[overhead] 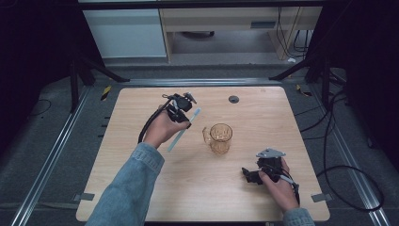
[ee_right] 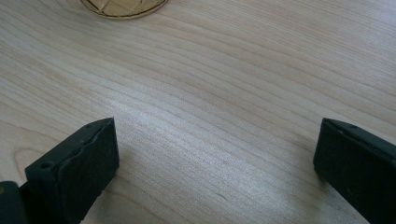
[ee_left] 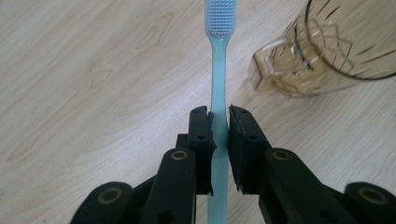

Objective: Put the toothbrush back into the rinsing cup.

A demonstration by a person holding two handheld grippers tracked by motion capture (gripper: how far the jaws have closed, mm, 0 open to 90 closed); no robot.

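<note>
Wooden table (overhead: 141, 188), dark floor around it; toothbrush lifted, amber cup near centre.

Left gripper (ee_left: 219, 130) pinches the pale blue toothbrush (ee_left: 218, 70) by its handle, jaws pressed against both sides, bristle head pointing away. Brush held clear above the tabletop, just left of the amber glass cup (overhead: 220, 138), not touching it. Right gripper (overhead: 250, 175) rests low near the front right of the table, jaws spread wide with nothing between them.

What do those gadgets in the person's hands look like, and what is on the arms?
Both are black two-jaw tools. The left gripper trails a black cable; the right gripper carries a grey three-cornered plate on top. Their jaws end in flat black pads. The sleeves are blue denim.
</note>
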